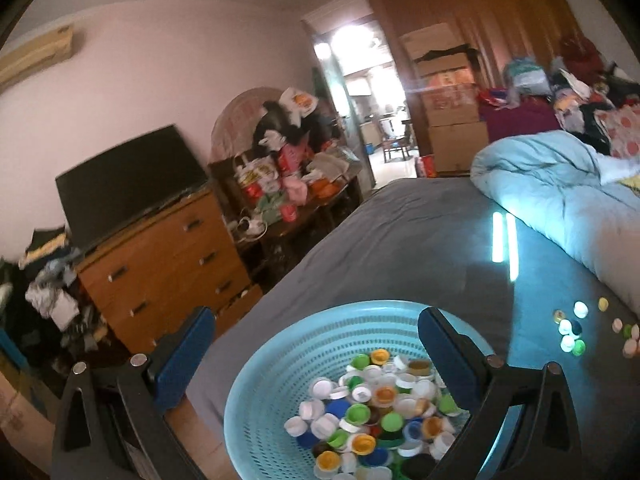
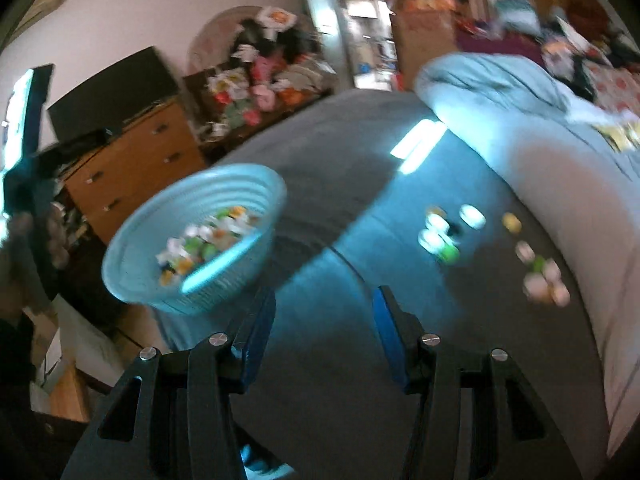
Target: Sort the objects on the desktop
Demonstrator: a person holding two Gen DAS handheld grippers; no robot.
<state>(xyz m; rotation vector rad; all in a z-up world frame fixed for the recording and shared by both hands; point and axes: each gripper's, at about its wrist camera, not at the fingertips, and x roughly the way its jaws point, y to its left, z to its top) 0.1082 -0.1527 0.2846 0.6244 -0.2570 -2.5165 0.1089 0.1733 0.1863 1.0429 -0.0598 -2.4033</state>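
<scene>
A light blue perforated basket [image 1: 280,344] holds many coloured bottle caps [image 1: 376,400]; it sits at the near left edge of the grey bed. My left gripper [image 1: 316,344] is open above the basket, one finger outside the rim, one over the caps. Several loose caps [image 1: 576,332] lie on the bed to the right. In the blurred right wrist view the basket [image 2: 240,188] is at left and the loose caps [image 2: 444,236] at right. My right gripper [image 2: 324,328] is open and empty above the grey sheet.
A light blue duvet [image 1: 560,184] is bunched along the bed's right side. A wooden dresser [image 1: 168,264] with a TV [image 1: 132,184] stands left of the bed, beside a cluttered table [image 1: 288,192]. Cardboard boxes [image 1: 452,120] stand by the doorway.
</scene>
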